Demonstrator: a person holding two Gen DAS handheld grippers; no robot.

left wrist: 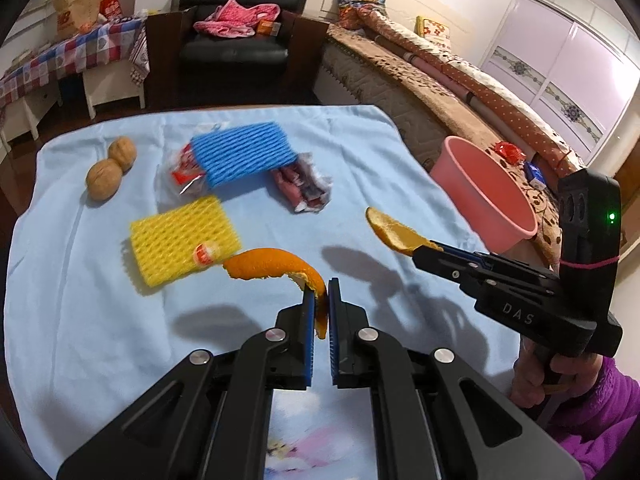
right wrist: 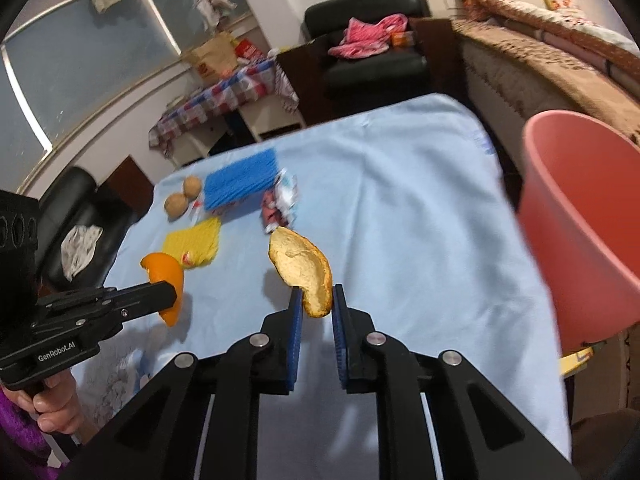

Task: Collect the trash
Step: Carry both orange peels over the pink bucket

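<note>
Left hand-held gripper (left wrist: 320,288): closed on curled orange peel (left wrist: 276,266), held above the desk's (left wrist: 360,152) near edge. Right hand-held gripper (right wrist: 313,294): clamped on second peel (right wrist: 302,268), near pink bin (right wrist: 580,232) off the right edge. Peels judged light, limp, best pinched at one end.

2 orange peels (left wrist: 276,266) (right wrist: 304,270) held aloft, pink bin (left wrist: 490,196) alongside

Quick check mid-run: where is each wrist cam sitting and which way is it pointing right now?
Left wrist: on the left gripper, facing along its fingers over the blue cloth; right gripper and hand visible.
Right wrist: on the right gripper, facing the same cloth, pink bucket right; left gripper visible.
Shared: both orange peels, foam nets, walnuts, bucket.
</note>
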